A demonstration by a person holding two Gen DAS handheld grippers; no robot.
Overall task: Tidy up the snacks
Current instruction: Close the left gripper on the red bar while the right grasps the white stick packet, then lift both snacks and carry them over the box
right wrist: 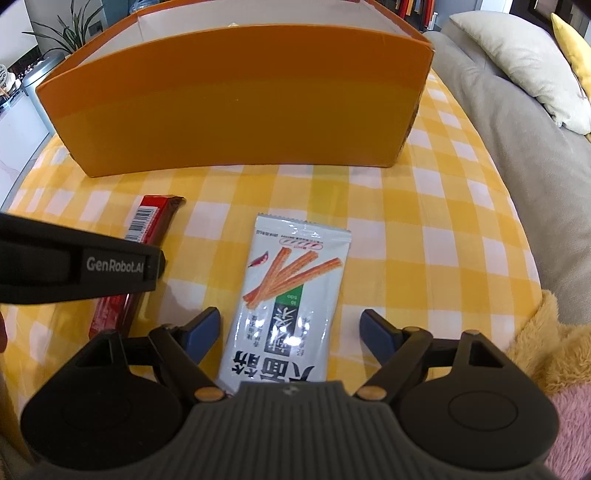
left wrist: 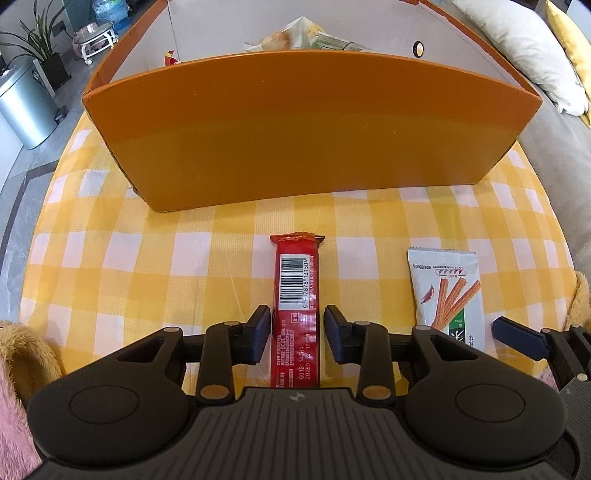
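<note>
A red snack bar [left wrist: 297, 273] lies barcode-up on the yellow checked cloth [left wrist: 147, 266], pointing at the orange box [left wrist: 295, 129]. My left gripper [left wrist: 297, 314] straddles its near half, jaws slightly apart; the right pad stands clear of the wrapper, so it is open. To its right lies a white packet [left wrist: 447, 288] printed with orange sticks. In the right wrist view that white packet [right wrist: 295, 273] sits between the wide-open fingers of my right gripper [right wrist: 290, 317], with gaps on both sides. The red bar [right wrist: 147, 221] shows at left, partly behind the left gripper's body [right wrist: 74, 266].
The orange box [right wrist: 236, 99] stands across the far side of the table, with bagged snacks [left wrist: 295, 35] inside. A grey sofa with cushions [right wrist: 517, 55] runs along the right. Yellow plush [right wrist: 546, 332] lies at the near right edge, a metal bin [left wrist: 26, 107] at far left.
</note>
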